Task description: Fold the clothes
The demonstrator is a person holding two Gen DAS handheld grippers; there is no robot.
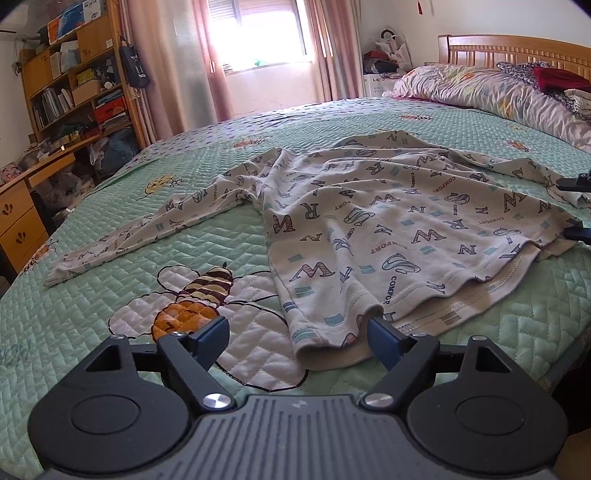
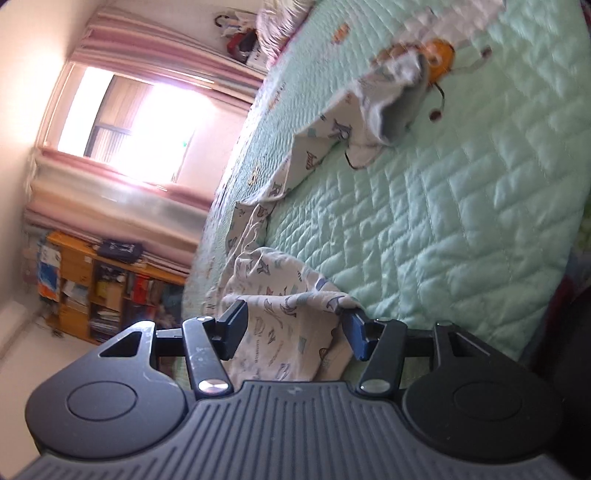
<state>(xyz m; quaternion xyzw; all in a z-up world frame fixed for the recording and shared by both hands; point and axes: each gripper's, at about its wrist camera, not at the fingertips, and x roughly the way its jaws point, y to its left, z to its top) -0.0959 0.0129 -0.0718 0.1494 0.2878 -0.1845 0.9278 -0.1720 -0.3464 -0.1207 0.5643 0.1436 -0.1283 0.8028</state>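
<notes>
Cotton shirt [image 1: 388, 206] spread on the quilt [image 1: 110, 332]: your left gripper [image 1: 297, 338] gapes at the hem, your right gripper [image 2: 295, 326] seemingly loose around cloth, so pinch both before folding.

Home bedroom; quilted bed [image 1: 110, 229]; pillow [image 1: 480, 88]; curtained window [image 1: 258, 33]; cluttered bookshelf [image 1: 74, 81]

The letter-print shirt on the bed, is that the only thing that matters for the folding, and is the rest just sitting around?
Part of the job:
- letter-print shirt, spread on the quilted bedspread
- left gripper, jaws open at the hem
- right gripper, shirt cloth between its jaws

Just lying about:
- pillow
- clothes pile
- bookshelf
- curtains
</notes>
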